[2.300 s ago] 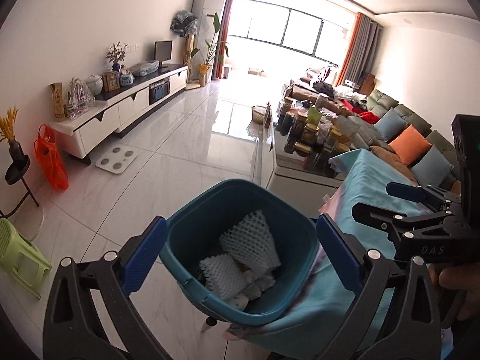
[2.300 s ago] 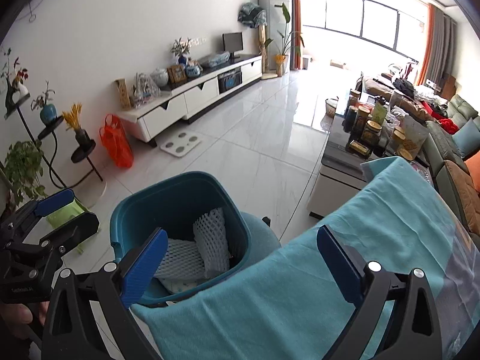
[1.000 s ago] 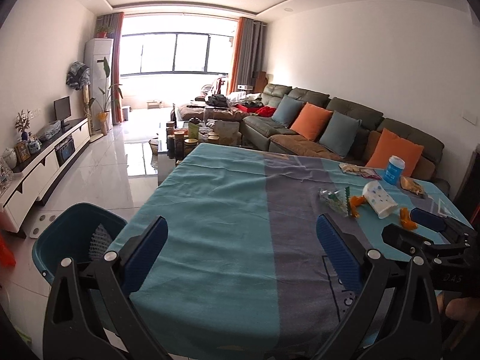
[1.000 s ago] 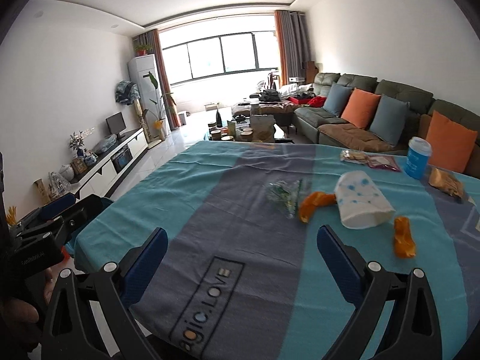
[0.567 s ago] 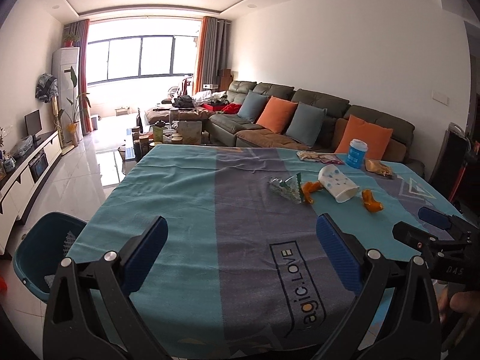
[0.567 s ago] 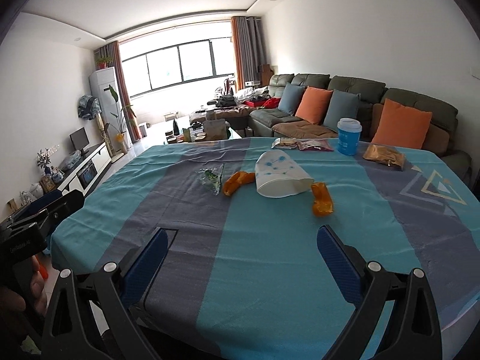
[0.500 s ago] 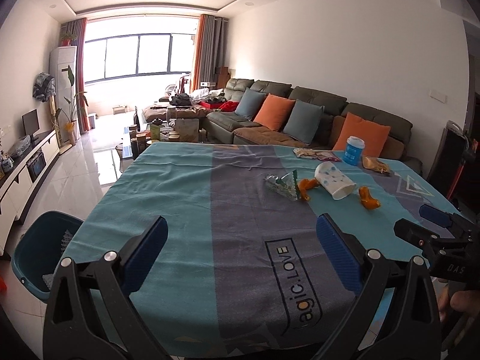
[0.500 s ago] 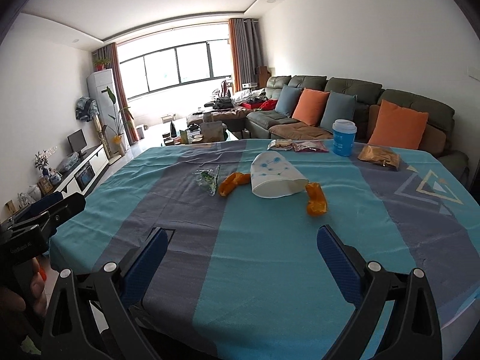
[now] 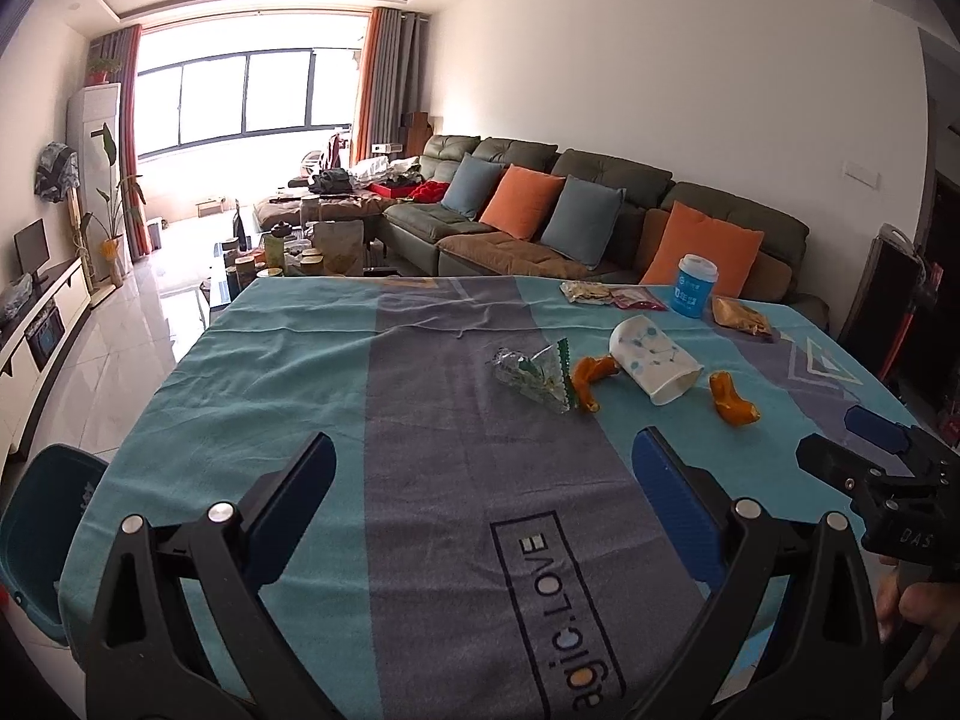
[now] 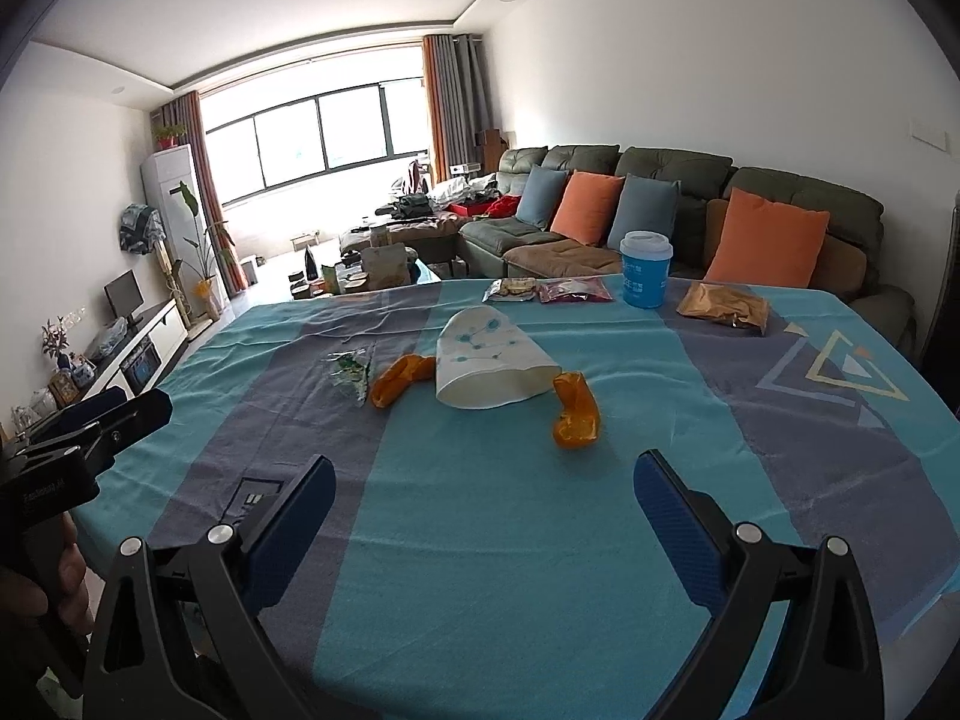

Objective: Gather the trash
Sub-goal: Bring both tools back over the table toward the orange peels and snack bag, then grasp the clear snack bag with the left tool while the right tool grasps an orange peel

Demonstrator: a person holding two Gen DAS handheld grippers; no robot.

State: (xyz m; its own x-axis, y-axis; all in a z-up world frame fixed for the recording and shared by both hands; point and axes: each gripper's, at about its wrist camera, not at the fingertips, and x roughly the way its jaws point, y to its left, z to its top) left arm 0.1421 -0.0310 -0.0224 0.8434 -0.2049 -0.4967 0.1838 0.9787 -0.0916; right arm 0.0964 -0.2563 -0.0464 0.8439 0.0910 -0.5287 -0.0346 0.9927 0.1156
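Left wrist view: the left gripper [image 9: 483,498] hangs over the near edge of the desk [image 9: 300,396], which is covered by a teal and grey-blue striped cloth, and its jaws are spread wide with nothing between the blue pads. At the right edge of this view the right gripper [image 9: 864,450] is held by a hand [image 9: 927,612]; in the right wrist view its jaws are likewise released and empty [image 10: 483,498]. The trash lies in a loose row near the middle of the desk: a crumpled clear plastic wrapper with green print [image 9: 534,375], a curled orange peel piece [image 9: 588,375] touching the wrapper's right side, a white paper cup with blue dots [image 9: 654,360] tipped on its side with the mouth toward the cameras, and a second orange peel piece [image 9: 732,401] just beside the cup's mouth. Toward the far edge of the desk stand an upright blue cup with a white lid [image 9: 696,287], two flat snack packets [image 9: 612,296] to its left and a brown crumpled bag [image 9: 741,315] to its right. A dark teal plastic bin [image 9: 36,522] stands on the floor beside the desk's left near corner. A dark green sofa with orange and blue cushions [image 9: 600,216] runs behind the desk.
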